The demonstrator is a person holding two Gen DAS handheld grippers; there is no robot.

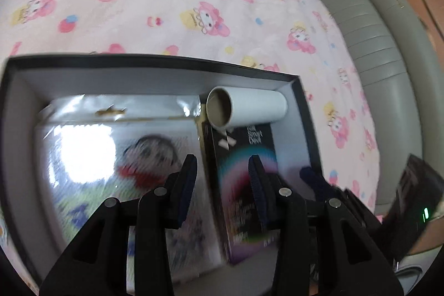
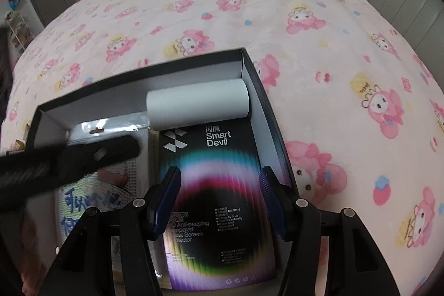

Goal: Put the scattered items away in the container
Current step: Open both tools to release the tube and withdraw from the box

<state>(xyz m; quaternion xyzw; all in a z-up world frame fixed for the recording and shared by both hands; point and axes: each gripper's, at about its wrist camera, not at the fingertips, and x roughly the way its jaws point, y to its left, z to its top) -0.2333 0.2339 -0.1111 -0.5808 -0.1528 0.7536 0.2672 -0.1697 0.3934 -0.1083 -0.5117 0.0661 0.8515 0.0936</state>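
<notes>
Setting: a bed covered by a pink blanket [image 2: 319, 52] printed with cartoon bunny figures; a grey padded bed frame [image 1: 369, 46] runs along the right side
Container: a shallow black box [image 2: 266, 101] with a pale grey inside, lying open on the blanket
White roll: a white paper roll [image 2: 198, 107] on a brown cardboard core lies on its side at the far end of the box, near the far right corner, its lower edge over the top of the dark package
Screen protector package: a flat black Smart Devil package [image 2: 219, 199] with a rainbow ring lies flat along the right side of the box
Clear-wrapped pack: a glossy plastic-sleeved pack [image 1: 111, 157] with a cartoon picture fills the left side of the box, just beside the dark package; its print is blurred
Left gripper [image 1: 222, 165]: above the box at the seam between the two flat items, jaws apart, nothing between them
Right gripper [image 2: 219, 179]: over the Smart Devil package, jaws spread wide, empty; whether the fingertips touch the package cannot be told
Other: the left gripper's black finger [image 2: 83, 154] crosses the right wrist view over the clear-wrapped pack
</notes>
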